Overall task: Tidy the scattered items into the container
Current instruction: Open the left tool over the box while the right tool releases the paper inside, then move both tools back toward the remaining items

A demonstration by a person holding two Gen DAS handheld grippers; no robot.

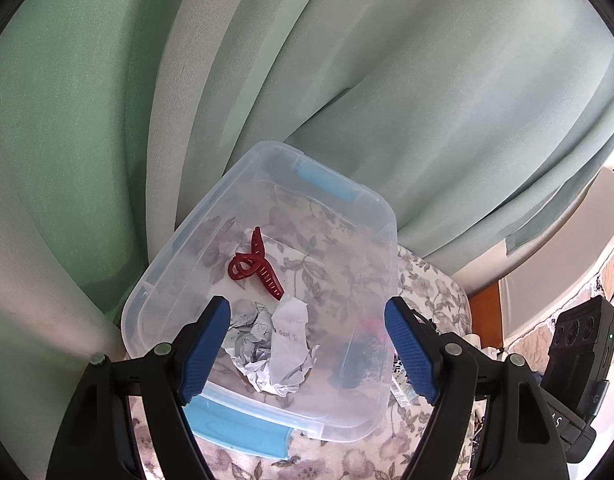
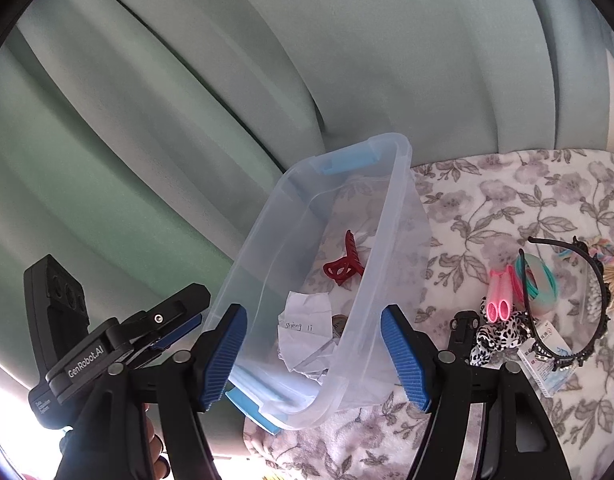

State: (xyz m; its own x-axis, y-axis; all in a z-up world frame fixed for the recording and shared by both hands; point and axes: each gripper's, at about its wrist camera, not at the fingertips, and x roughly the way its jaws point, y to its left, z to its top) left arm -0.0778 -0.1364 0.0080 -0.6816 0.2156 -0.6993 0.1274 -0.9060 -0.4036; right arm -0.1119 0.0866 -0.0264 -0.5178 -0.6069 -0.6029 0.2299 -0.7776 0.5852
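My left hand-held gripper (image 1: 307, 350) is spread wide with nothing between the blue pads, hanging over the near end of the clear plastic container (image 1: 371, 292); my right hand-held gripper (image 2: 313, 354) is spread too, empty, straddling that same near wall from its own side. Inside the container: a red claw clip (image 1: 254, 267) mid-floor and a crumpled paper (image 1: 279, 352) with handwriting nearer me. The container sits on a floral cloth (image 2: 487, 208) — can't tell what's under it — with green curtain (image 1: 107, 120) behind. Still scattered outside, to the right of the container in the right wrist view: pink hair rollers (image 2: 501, 298), a leopard-print scrunchie (image 2: 495, 338), teal hair bands (image 2: 541, 280), a black headband (image 2: 563, 300) and a small packet (image 2: 547, 368), all bunched close, some overlapping. Handling guess: everything light. Rollers stiff but round, likely to roll or squirt out — pinch across the middle of the pair. Scrunchie soft, grab the bulk. Headband is thin and springy, studded; I'd take it at the arch top, not the tips. Packet flat and slick — hardest, needs an edge pinch.
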